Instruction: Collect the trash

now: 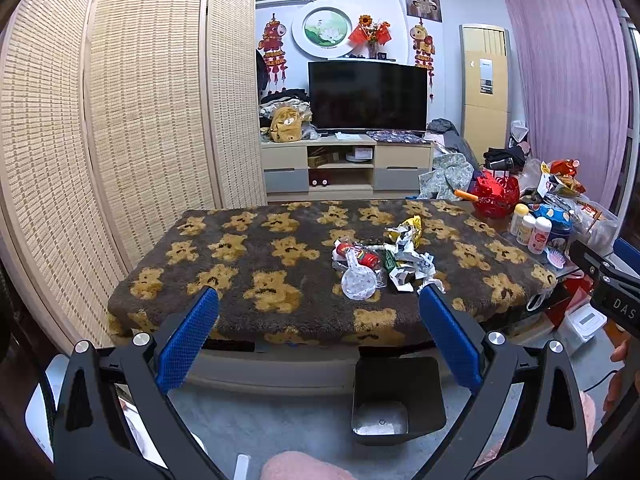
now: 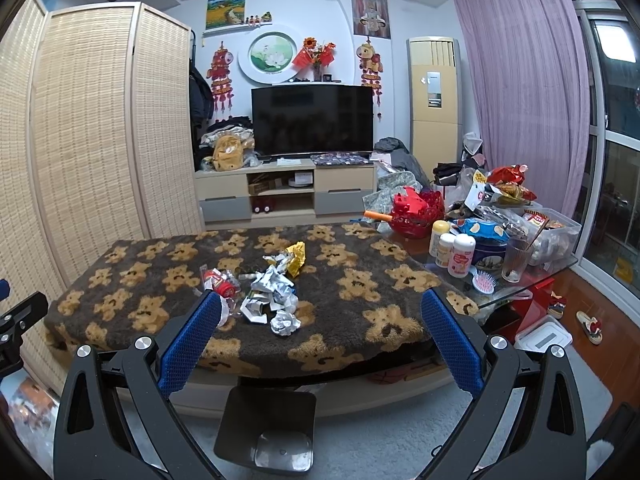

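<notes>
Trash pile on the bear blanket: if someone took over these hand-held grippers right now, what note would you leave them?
Left hand-held gripper: open, empty, short of the table.
Right hand-held gripper: open, empty, also short of the table.
Trash pile: crumpled paper, a yellow wrapper, a red wrapper and clear plastic, all on the bear blanket.
Black bin: on the floor in front of the table, apparently without trash.
Done: nothing collected yet.
Left: pick up each piece and drop it in the bin.
</notes>
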Available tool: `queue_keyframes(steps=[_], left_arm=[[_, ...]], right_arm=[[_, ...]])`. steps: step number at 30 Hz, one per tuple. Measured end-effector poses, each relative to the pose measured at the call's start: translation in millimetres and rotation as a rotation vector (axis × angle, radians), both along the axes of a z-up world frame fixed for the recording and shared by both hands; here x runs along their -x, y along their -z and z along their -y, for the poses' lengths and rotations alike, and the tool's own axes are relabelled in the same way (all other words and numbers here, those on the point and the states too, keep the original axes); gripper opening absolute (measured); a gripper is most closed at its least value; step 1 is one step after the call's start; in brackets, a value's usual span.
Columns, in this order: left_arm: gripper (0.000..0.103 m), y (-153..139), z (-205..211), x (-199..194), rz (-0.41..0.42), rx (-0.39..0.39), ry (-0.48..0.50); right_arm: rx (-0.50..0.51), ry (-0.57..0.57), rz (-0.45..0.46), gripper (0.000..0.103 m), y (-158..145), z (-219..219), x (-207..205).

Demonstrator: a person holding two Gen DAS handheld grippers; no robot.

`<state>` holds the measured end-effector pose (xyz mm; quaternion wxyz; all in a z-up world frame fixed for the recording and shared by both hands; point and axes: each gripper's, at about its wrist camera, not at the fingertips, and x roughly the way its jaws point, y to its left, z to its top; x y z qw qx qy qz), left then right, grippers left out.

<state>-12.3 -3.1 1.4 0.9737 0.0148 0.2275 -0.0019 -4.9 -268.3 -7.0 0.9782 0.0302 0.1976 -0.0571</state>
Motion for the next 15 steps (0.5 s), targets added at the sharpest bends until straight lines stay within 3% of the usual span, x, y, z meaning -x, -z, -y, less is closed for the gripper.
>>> queue_keyframes(steps=[15], left_arm=[[0.095, -0.6, 1.1, -0.4, -0.005, -0.003, 0.001]], right_arm=[[0.000, 0.000, -0.006, 0.100, 0.7, -0.4, -1.5]])
